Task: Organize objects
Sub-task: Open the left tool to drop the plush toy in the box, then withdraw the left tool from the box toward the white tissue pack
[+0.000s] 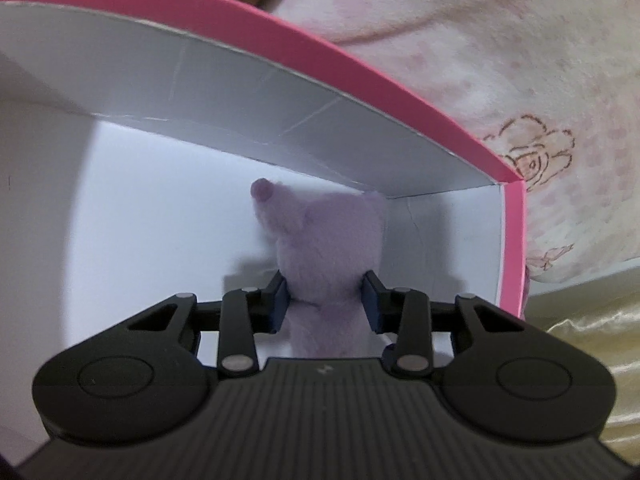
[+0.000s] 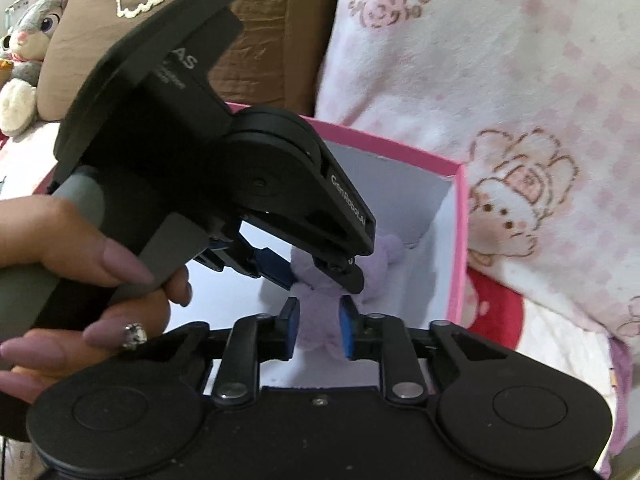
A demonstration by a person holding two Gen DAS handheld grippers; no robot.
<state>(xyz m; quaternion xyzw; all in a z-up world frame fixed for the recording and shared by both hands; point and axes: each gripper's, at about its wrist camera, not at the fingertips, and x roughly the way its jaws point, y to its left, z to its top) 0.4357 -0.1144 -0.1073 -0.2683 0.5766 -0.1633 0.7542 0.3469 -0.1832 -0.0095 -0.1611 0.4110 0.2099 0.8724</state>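
Both black two-finger grippers, left [image 1: 325, 300] and right [image 2: 319, 330], clamp a soft, light lilac plush toy [image 1: 320, 248] near the far right corner of the white-lined pink cardboard box [image 1: 510, 236]; its squashy middle likely grips best.

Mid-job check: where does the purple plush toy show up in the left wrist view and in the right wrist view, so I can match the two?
Left wrist: the purple plush toy sits at centre, clamped between the left gripper pads, inside the box.
Right wrist: the toy is lower centre, between the right gripper pads, with the left gripper reaching in from the upper left.
Shared landmark: the pink box rim to the toy's right.
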